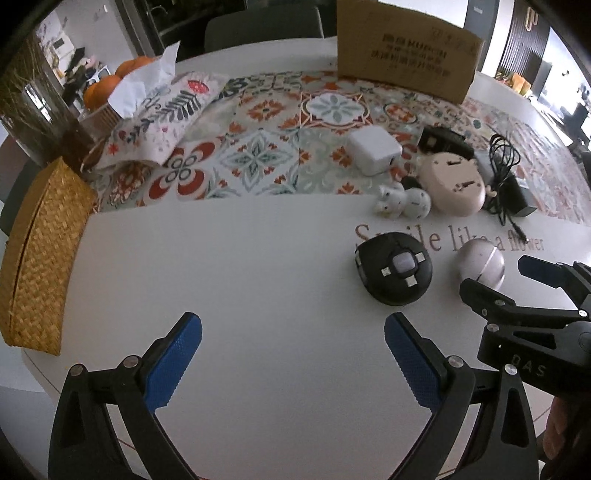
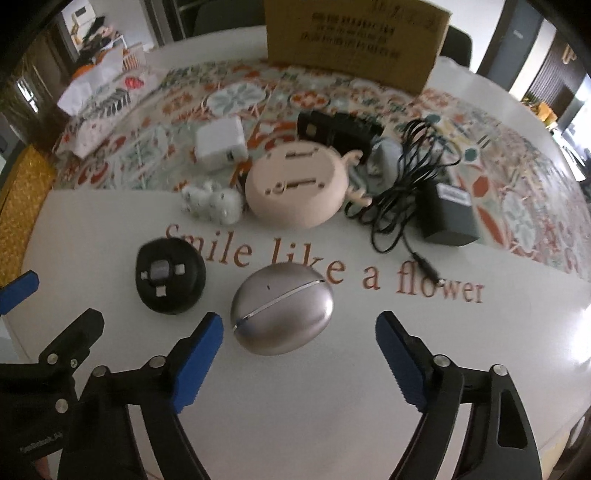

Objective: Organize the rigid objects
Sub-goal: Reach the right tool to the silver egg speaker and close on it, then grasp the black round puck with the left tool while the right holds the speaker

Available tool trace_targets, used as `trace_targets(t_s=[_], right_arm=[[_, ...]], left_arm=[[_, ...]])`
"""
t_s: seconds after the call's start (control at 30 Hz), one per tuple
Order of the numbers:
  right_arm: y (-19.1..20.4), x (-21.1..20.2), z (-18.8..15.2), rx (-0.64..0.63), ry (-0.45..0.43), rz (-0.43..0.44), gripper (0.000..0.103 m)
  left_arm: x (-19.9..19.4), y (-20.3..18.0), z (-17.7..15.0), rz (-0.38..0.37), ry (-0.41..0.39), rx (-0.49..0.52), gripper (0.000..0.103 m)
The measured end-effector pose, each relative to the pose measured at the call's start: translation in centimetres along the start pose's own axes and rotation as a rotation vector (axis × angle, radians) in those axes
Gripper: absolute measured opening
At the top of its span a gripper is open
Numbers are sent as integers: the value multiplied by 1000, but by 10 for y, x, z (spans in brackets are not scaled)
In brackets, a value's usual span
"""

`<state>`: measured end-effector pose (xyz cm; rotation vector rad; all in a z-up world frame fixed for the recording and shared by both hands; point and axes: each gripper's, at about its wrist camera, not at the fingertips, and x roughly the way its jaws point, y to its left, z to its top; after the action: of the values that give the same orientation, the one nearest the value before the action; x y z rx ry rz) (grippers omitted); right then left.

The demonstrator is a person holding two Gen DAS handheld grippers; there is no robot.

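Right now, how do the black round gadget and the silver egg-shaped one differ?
The black round gadget is matte black with a raised centre button and small white squares; the silver egg-shaped gadget is glossy and smooth, split by one thin seam. The black one looks smaller and flatter, the silver one more domed. The silver one lies just ahead of the open right tongs, the black one off to their left. Both rest on the white table.

White round table [image 1: 258, 266], patterned runner [image 1: 266, 147], dark chair [image 1: 258, 26] behind, bright windows.

Egg-shaped case [image 2: 282, 309] lies right of round device [image 2: 170, 276] (apart).
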<state>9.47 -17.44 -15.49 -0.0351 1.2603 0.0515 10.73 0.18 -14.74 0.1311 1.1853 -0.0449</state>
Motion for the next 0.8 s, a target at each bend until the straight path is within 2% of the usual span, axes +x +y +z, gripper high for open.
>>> trace_targets(t_s=[0.13, 0.37, 0.57, 0.8], right_arm=[[-1, 10, 2, -7, 16, 19, 82], [2, 24, 6, -18, 42, 51, 73], [5, 26, 9, -37, 19, 53, 66], [1, 21, 4, -32, 9, 73, 65]], left_arm=[[7, -2, 1, 6, 14, -11, 101], [11, 0, -1, 21, 25, -36, 101], [12, 0, -3, 22, 30, -47, 101], [7, -5, -2, 16, 16, -36, 101]])
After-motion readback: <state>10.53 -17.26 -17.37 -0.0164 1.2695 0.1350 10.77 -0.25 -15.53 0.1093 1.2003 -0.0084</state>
